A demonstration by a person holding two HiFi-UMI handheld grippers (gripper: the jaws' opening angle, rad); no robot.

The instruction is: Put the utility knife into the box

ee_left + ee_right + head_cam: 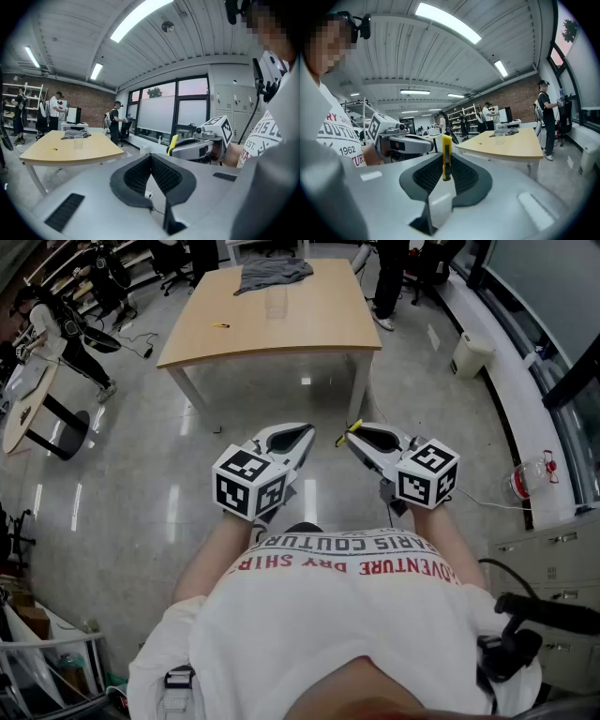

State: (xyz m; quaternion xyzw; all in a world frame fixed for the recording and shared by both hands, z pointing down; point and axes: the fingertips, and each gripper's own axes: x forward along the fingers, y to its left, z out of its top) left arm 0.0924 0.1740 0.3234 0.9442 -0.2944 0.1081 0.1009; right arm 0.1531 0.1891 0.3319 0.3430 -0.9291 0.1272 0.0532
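My right gripper [356, 435] [446, 174] is shut on a yellow utility knife [446, 157], which stands upright between its pads. The knife's yellow tip [350, 430] pokes out toward the left gripper. Beside it my left gripper [304, 435] [151, 158] is shut with nothing in it. I hold both close to my body, above the floor and well short of the wooden table [309, 329]. A small clear box [275, 302] [500, 137] stands on the table's far half. From the left gripper view, the right gripper [199, 146] and the knife [173, 142] show on the right.
A grey cloth [272, 273] lies at the table's far edge, and a small yellow item [220, 325] near its left side. Several people stand around the room, one near the table's far right corner [389, 277]. A round table [28, 404] is at left, cabinets [553, 559] at right.
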